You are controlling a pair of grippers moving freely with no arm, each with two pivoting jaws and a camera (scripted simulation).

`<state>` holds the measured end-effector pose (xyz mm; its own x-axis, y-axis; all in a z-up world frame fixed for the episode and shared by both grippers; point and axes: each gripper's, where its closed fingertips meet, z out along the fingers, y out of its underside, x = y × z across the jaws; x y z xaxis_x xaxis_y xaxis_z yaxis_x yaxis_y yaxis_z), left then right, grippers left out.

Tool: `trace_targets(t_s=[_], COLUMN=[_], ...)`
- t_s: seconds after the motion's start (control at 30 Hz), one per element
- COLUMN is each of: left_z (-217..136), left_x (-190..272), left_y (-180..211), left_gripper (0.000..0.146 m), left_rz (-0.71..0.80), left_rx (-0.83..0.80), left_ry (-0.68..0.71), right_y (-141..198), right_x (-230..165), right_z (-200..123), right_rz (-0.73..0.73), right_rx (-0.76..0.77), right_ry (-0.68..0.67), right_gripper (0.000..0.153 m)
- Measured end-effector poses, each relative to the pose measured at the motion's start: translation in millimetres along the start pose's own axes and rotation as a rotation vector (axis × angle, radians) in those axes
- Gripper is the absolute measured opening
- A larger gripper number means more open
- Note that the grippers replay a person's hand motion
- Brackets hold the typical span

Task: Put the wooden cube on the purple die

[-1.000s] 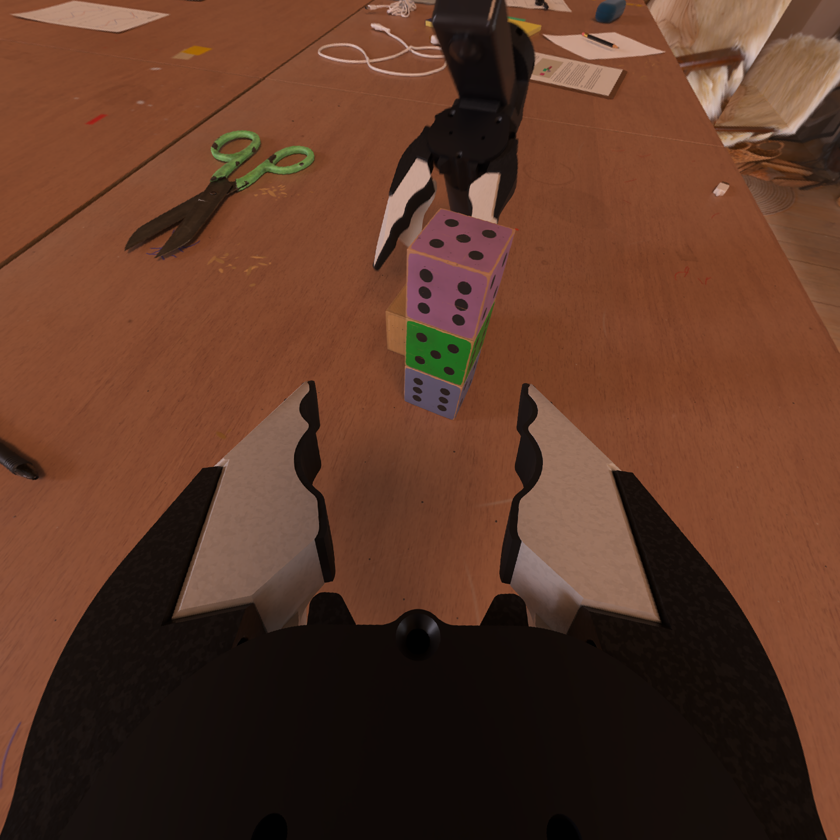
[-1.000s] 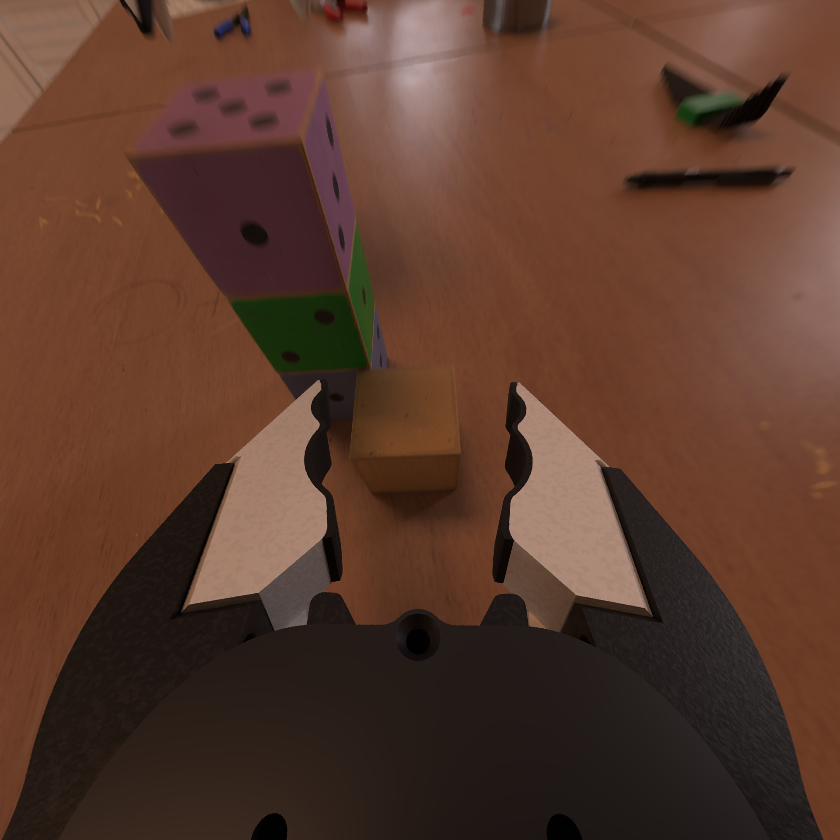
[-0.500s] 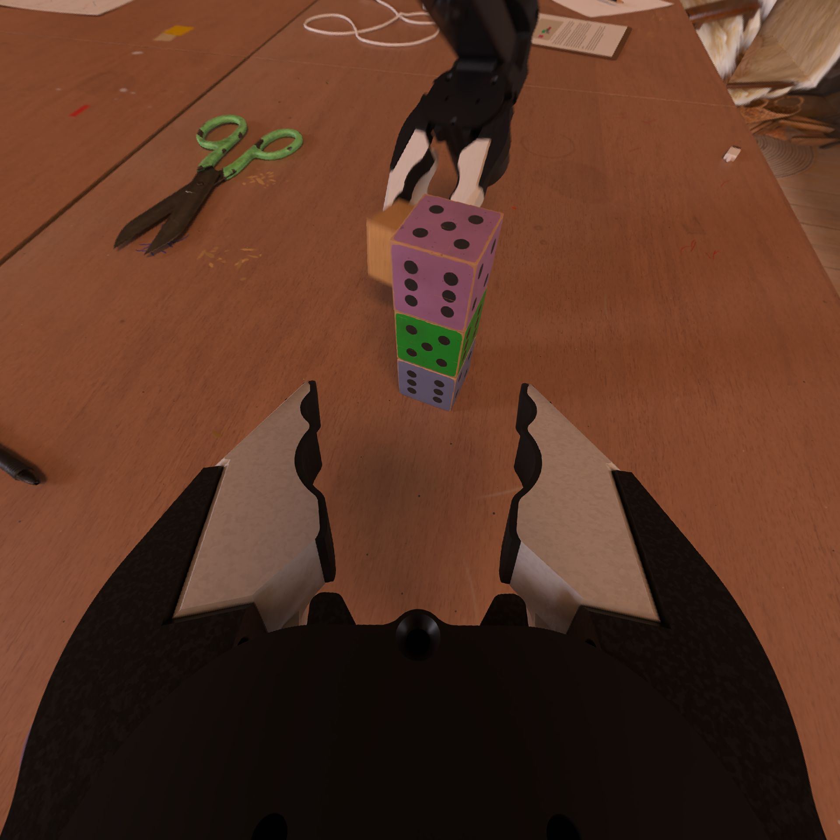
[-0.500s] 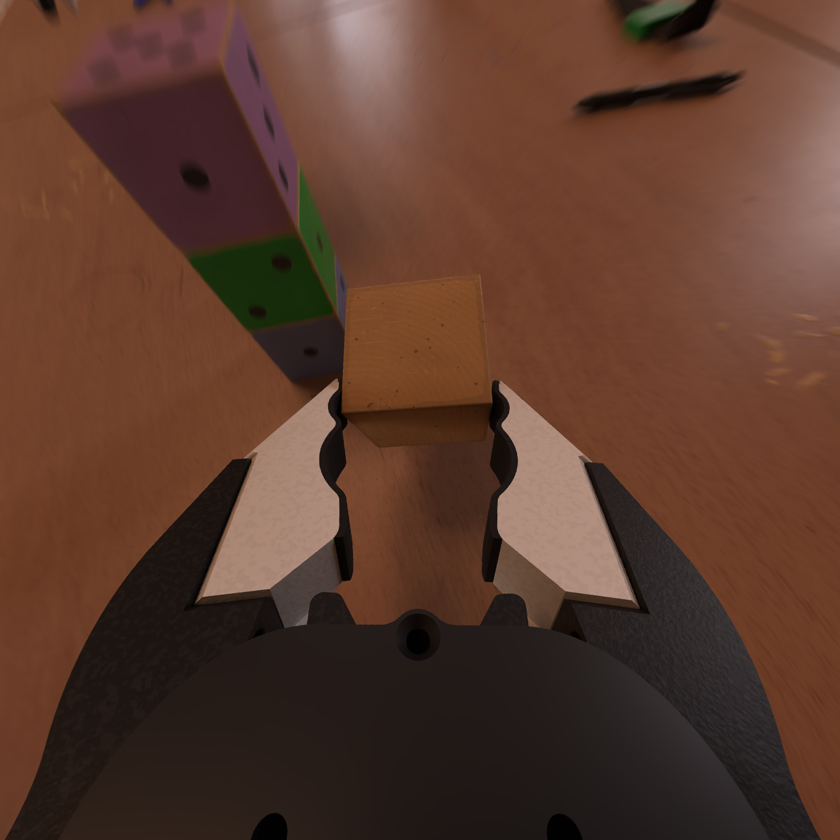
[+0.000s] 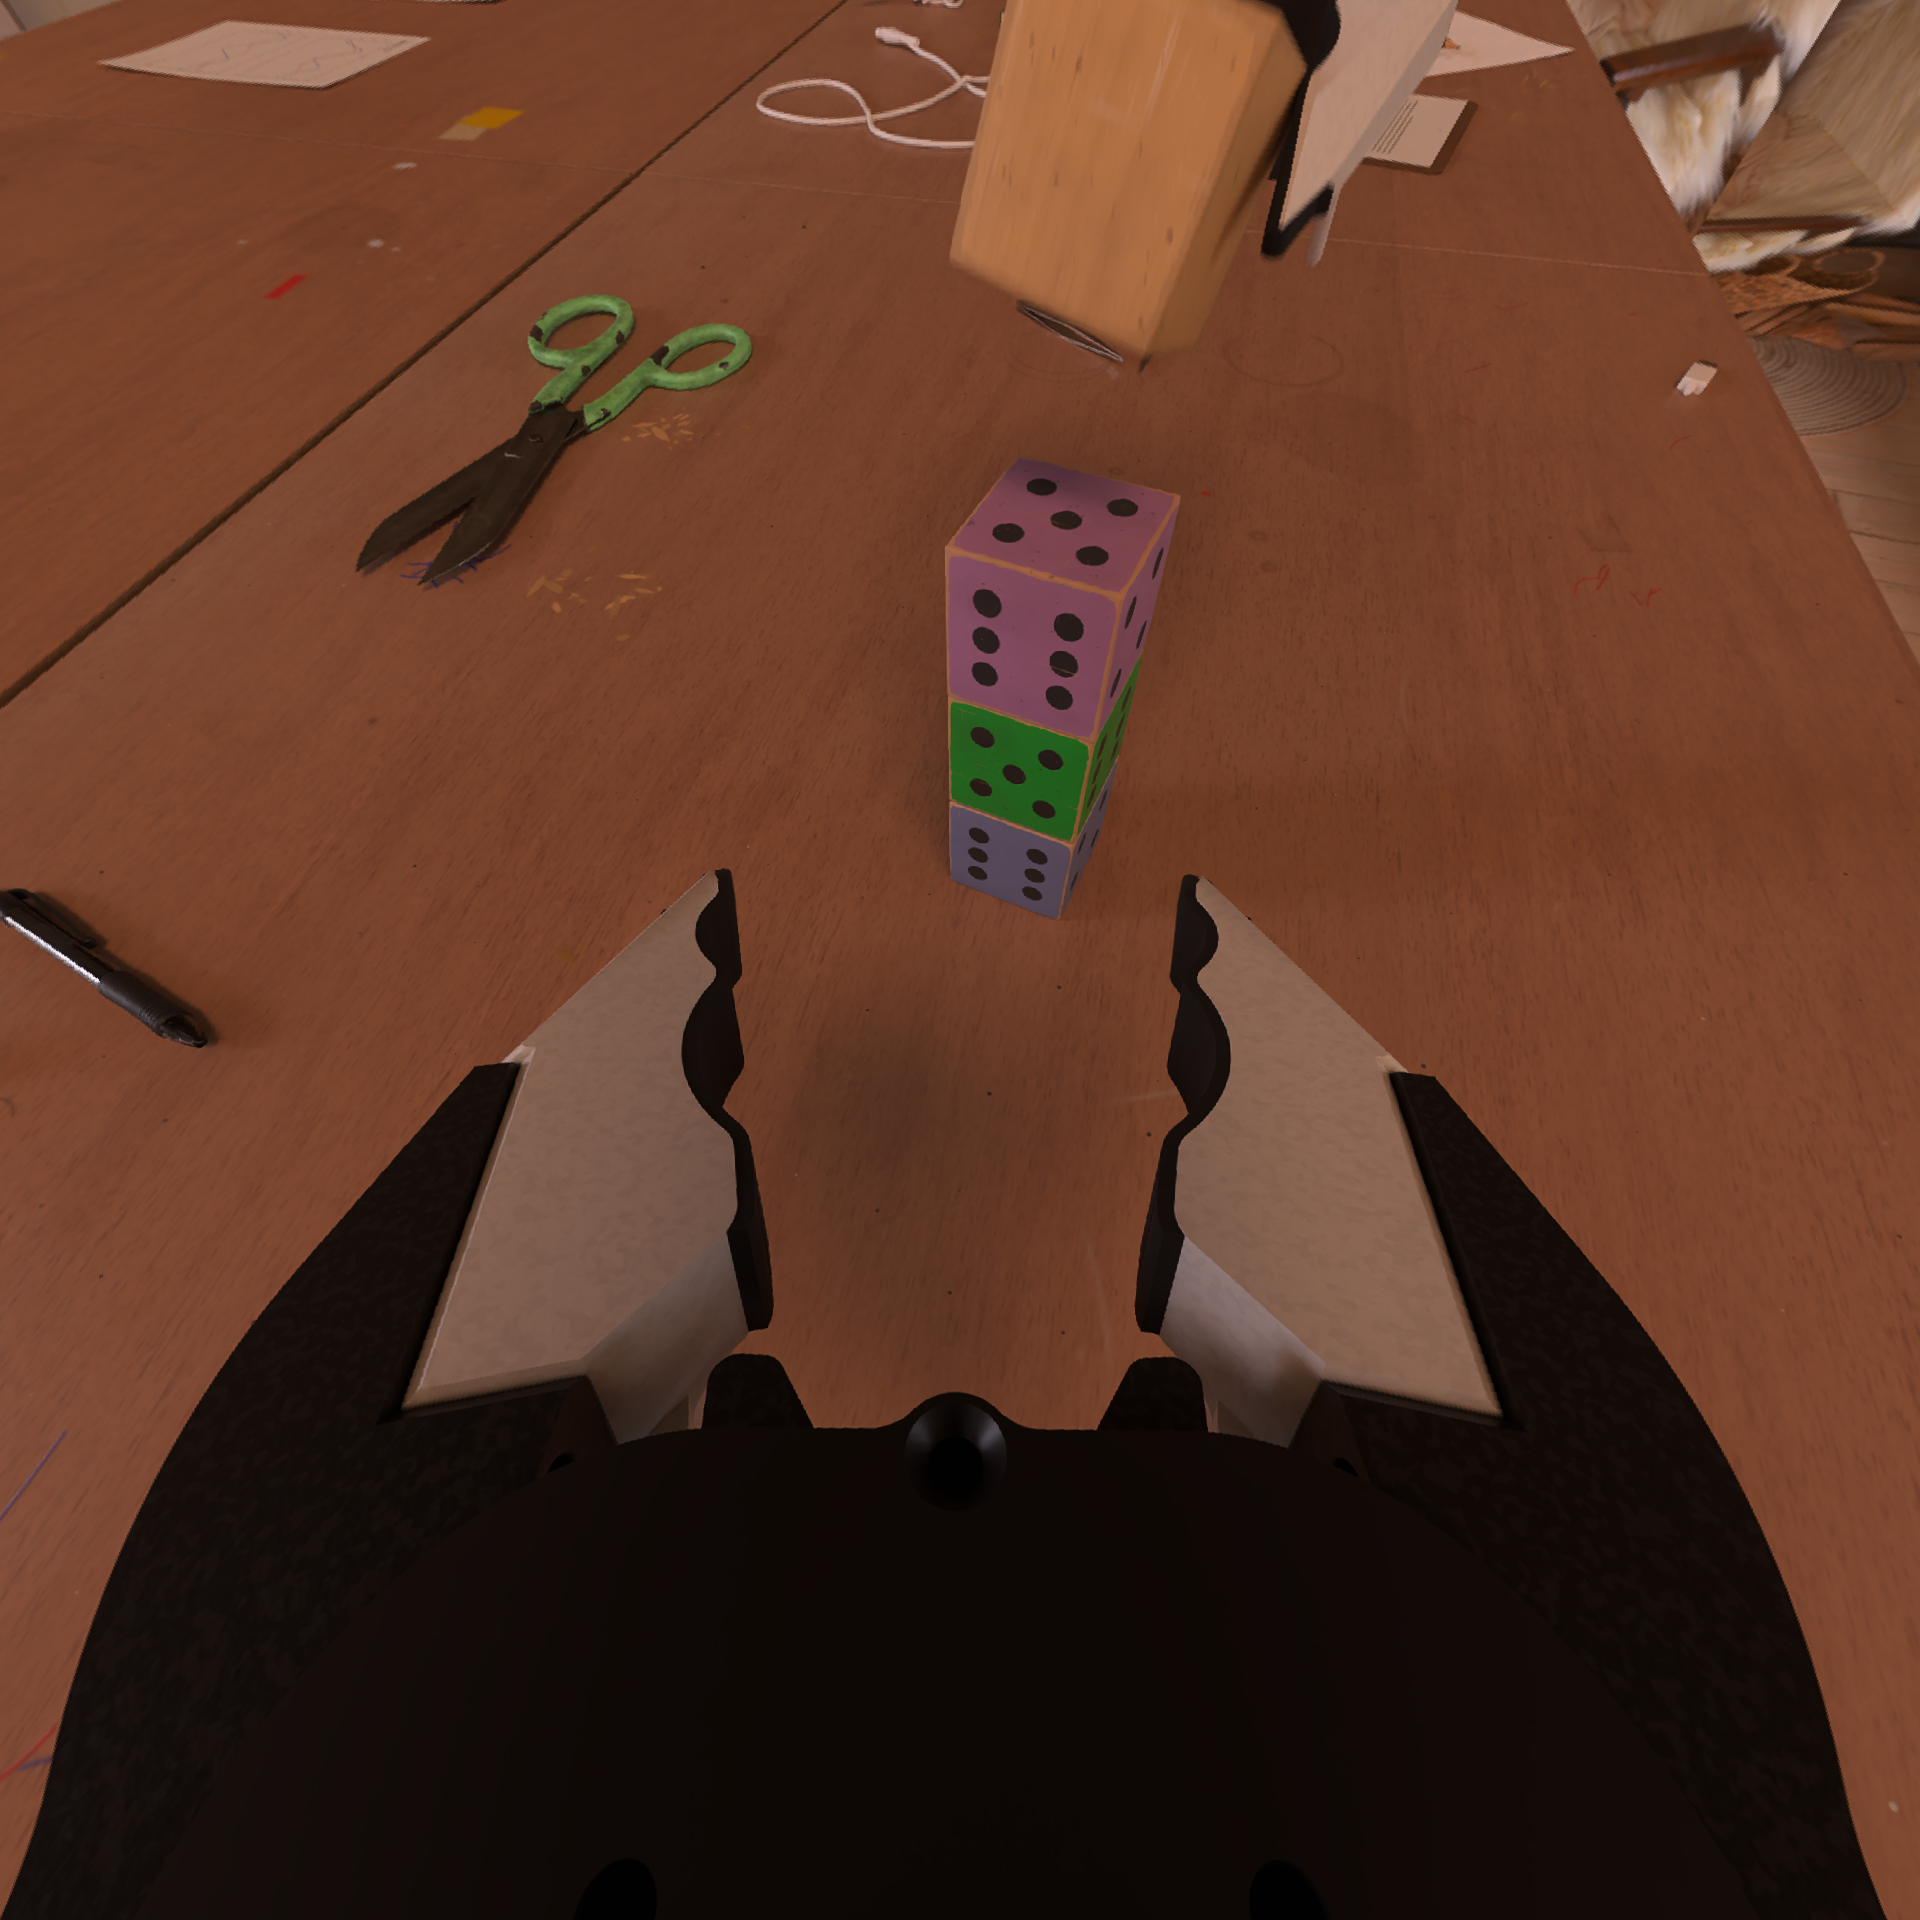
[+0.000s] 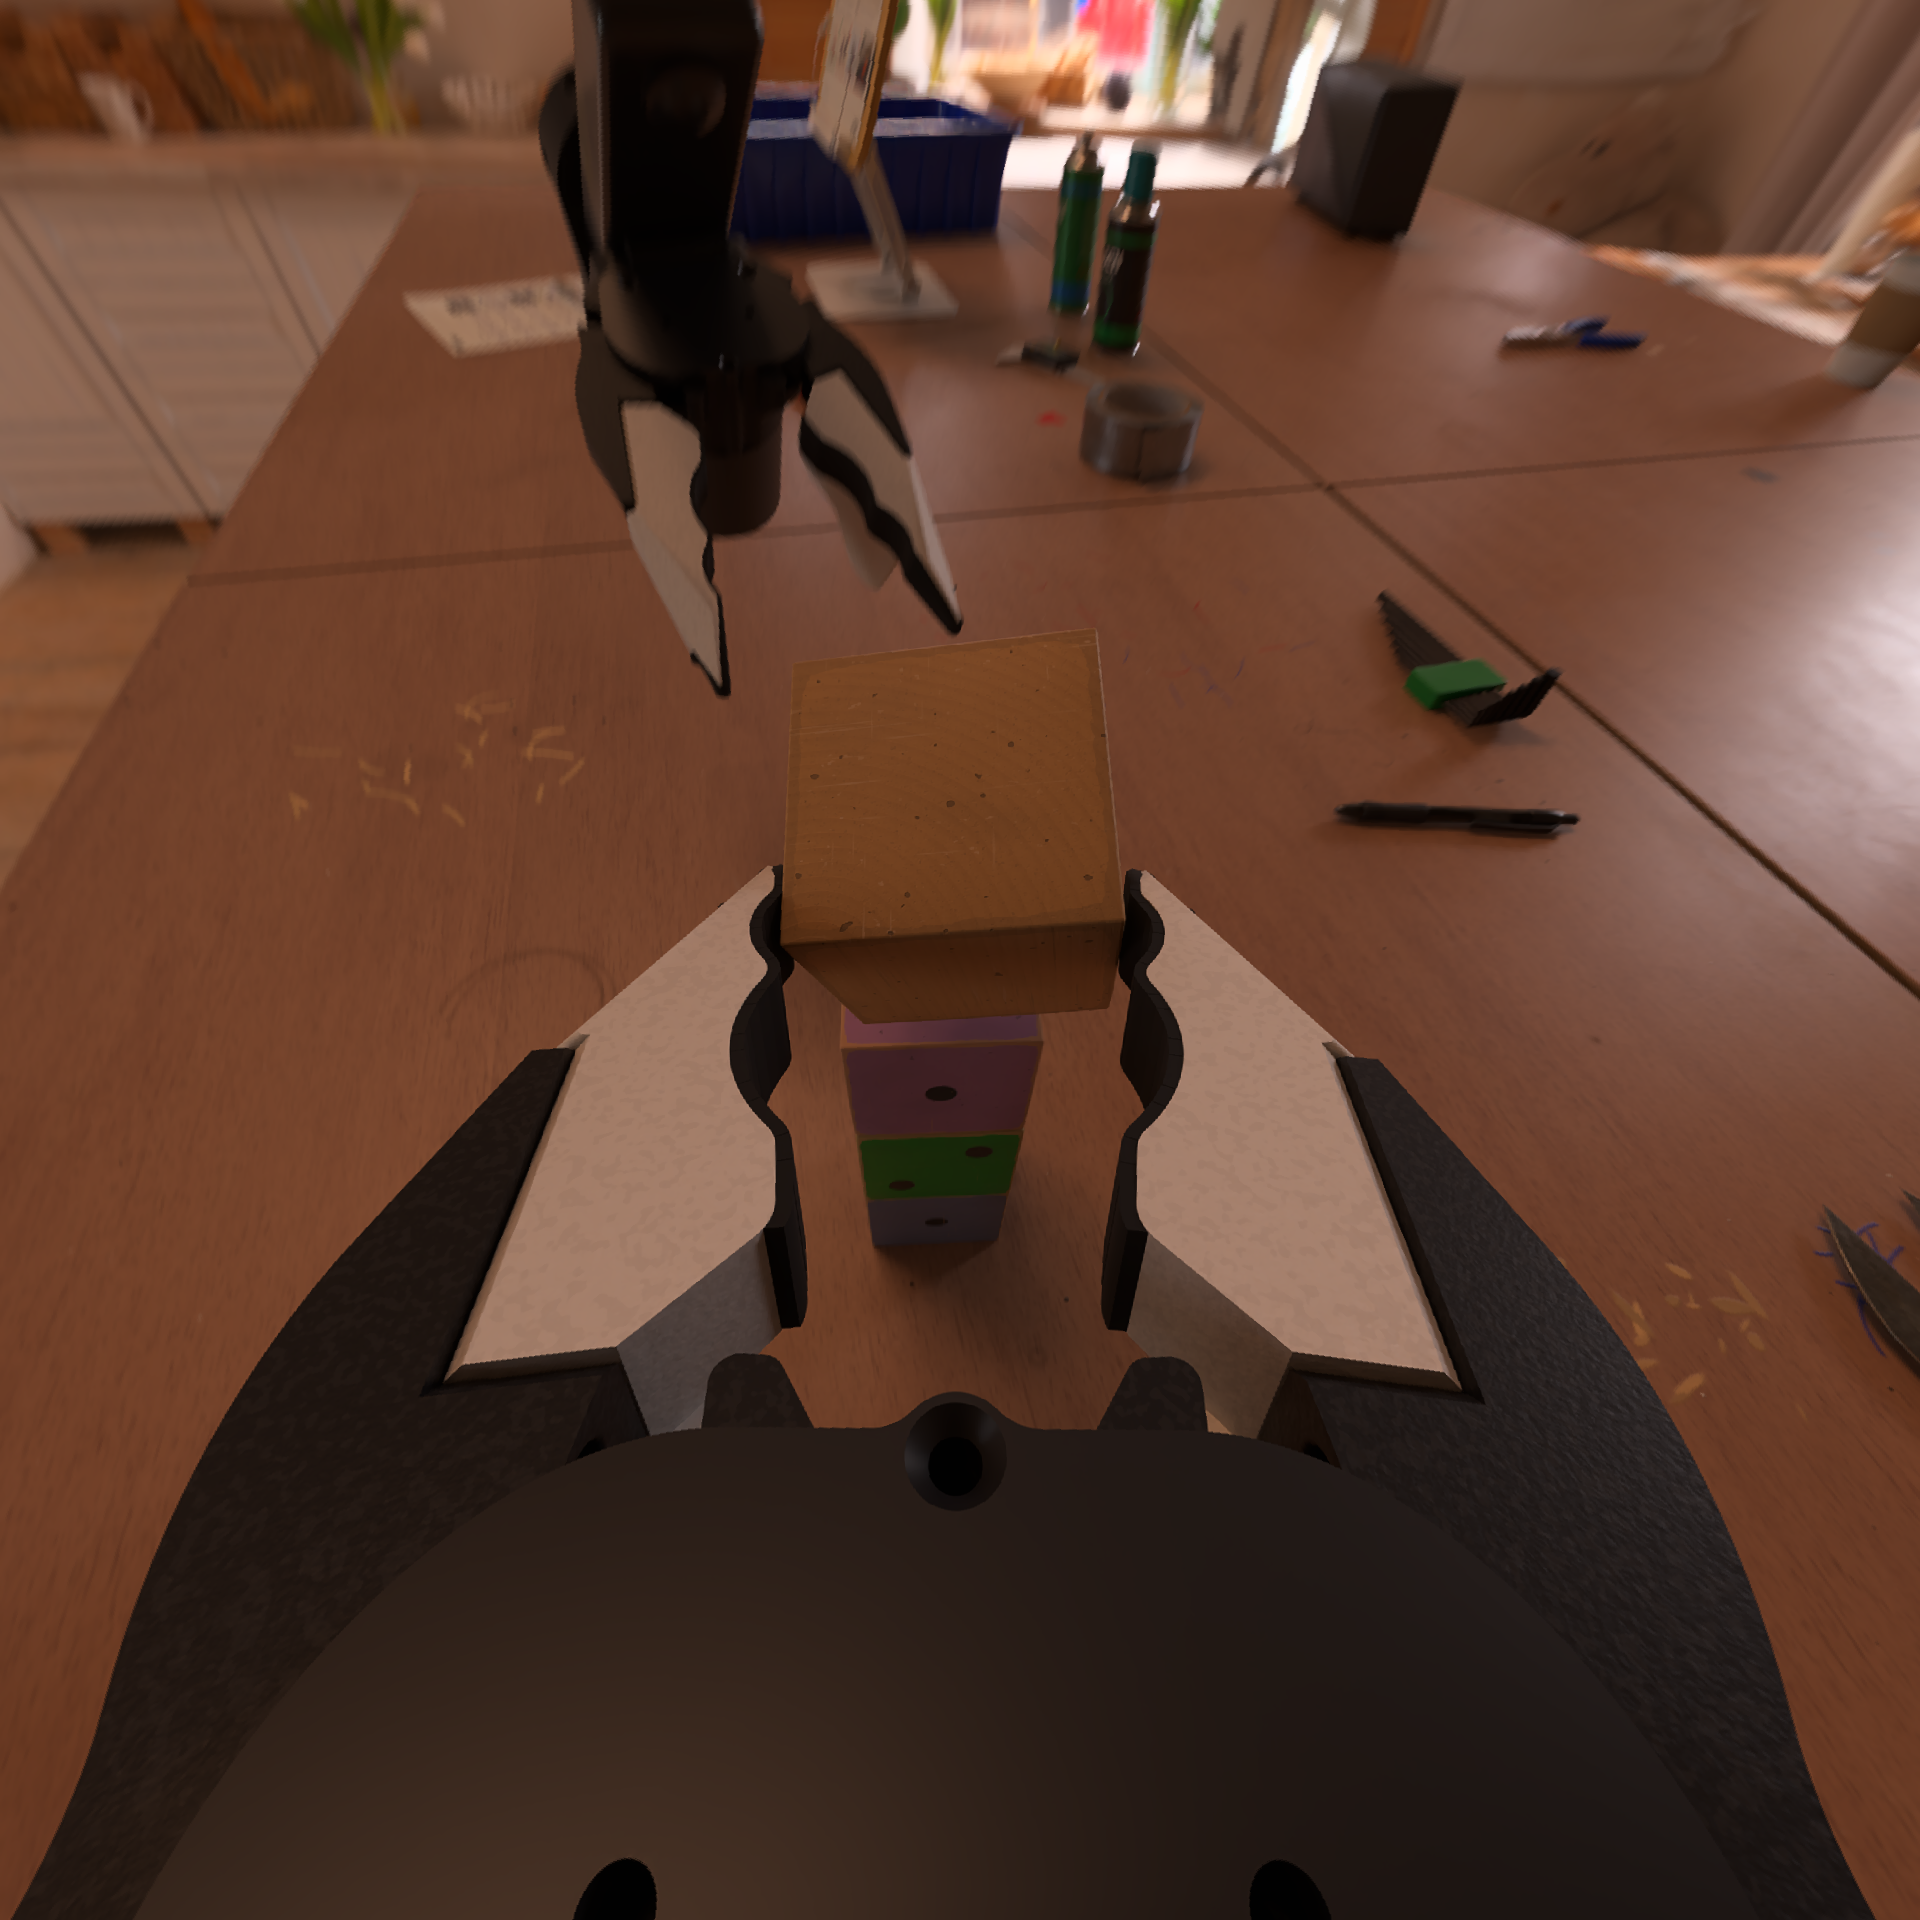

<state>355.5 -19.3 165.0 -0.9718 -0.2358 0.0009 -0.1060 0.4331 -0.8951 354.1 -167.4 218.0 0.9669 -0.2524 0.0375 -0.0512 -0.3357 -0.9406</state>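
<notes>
A stack of three dice stands on the wooden table: the purple die on top, a green die under it, a bluish die at the bottom. My right gripper is shut on the wooden cube and holds it high above the stack; the purple die shows below the cube. In the left wrist view the cube hangs at the top, above and beyond the stack. My left gripper is open and empty, just short of the stack; it also shows in the right wrist view.
Green-handled scissors lie left of the stack and a black pen at the far left. A white cable and papers lie at the back. In the right wrist view, a tape roll, two bottles and a pen lie beyond.
My right gripper closed on the wooden cube beside the stack, lifted it off the table and carried it up above the dice. My left gripper stayed open and drew back slightly.
</notes>
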Motion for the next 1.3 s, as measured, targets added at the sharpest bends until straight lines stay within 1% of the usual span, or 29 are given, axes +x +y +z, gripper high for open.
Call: trace_targets(t_s=[0.07, 0.2, 0.4, 0.47, 0.7, 0.9, 1.0, 1.1, 1.2, 1.3], left_z=[1, 3, 5, 5, 6, 8, 7, 5, -1, -10], left_x=[1, 2, 1, 1, 2, 3, 3, 2, -1, -4], left_y=[0, 2, 5, 5, 6, 8, 8, 8, 7, 2], left_gripper=[0.084, 0.084, 0.084, 0.084, 0.084, 0.084, 0.085, 0.086, 0.086, 0.086], left_rz=[0.000, -0.004, -0.006, -0.008, -0.009, -0.005, -0.009, -0.011, -0.013, -0.026], left_rx=[-0.004, -0.012, -0.026, -0.027, -0.031, -0.043, -0.042, -0.039, -0.025, 0.015], left_ry=[0.004, 0.008, 0.008, 0.009, 0.016, 0.016, 0.016, 0.010, 0.000, -0.009], right_y=[7, 17, 28, 29, 34, 34, 34, 25, 9, -13], right_x=[-4, -3, 0, 0, -4, -3, -6, -9, -6, -4], right_z=[10, 22, 31, 31, 33, 35, 35, 32, 21, 0], right_rz=[-0.023, -0.028, 0.090, 0.099, 0.061, 0.082, 0.055, 0.022, -0.018, -0.065], right_rx=[-0.056, -0.106, -0.174, -0.194, -0.221, -0.221, -0.211, -0.170, -0.085, 0.026], right_ry=[-0.030, -0.071, -0.125, -0.129, -0.128, -0.132, -0.127, -0.114, -0.045, 0.049], right_gripper=[0.064, 0.064, 0.063, 0.063, 0.062, 0.062, 0.062, 0.069, 0.075, 0.078])
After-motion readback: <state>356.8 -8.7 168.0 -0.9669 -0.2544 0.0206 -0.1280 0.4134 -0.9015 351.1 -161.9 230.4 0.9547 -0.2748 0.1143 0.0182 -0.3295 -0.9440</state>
